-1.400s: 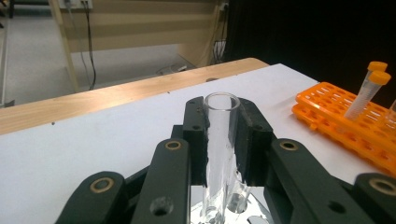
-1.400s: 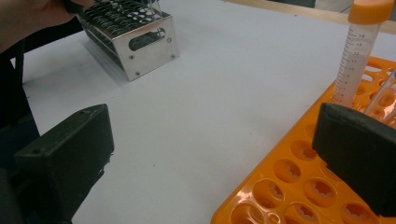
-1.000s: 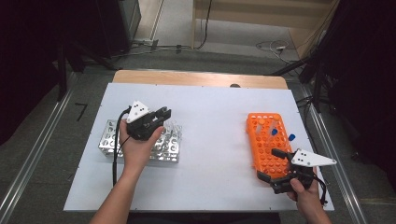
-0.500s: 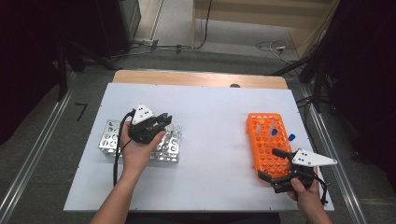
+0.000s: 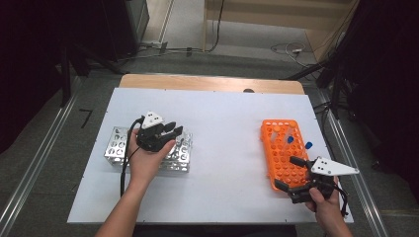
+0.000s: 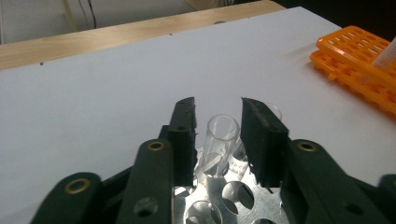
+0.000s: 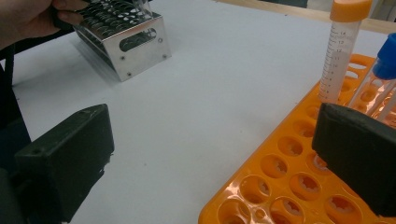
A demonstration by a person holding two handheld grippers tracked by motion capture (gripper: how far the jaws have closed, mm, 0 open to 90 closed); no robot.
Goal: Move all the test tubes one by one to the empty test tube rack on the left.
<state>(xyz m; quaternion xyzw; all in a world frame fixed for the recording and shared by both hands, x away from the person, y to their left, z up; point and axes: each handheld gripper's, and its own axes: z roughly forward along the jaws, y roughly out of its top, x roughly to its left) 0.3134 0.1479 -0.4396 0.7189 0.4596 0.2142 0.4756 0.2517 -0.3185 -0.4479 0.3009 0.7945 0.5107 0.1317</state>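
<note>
My left gripper (image 5: 175, 132) hovers over the right end of a metal tube rack (image 5: 116, 145). In the left gripper view a clear uncapped tube (image 6: 220, 140) stands in a hole of that rack (image 6: 233, 191), between the jaws of the gripper (image 6: 217, 105). The jaws have just been opening, and a small gap shows on each side of the tube. My right gripper (image 5: 285, 172) is open wide over the near end of the orange rack (image 5: 279, 148). An orange-capped tube (image 7: 340, 51) and a blue-capped tube (image 7: 385, 60) stand in the orange rack (image 7: 289, 186).
Both racks rest on a white board (image 5: 227, 123) with a wooden strip (image 5: 207, 83) along its far edge. Metal rails run along both sides of the table. A broad bare stretch of board lies between the racks.
The left gripper's jaws stand slightly wider apart than before. Both hands keep their places.
</note>
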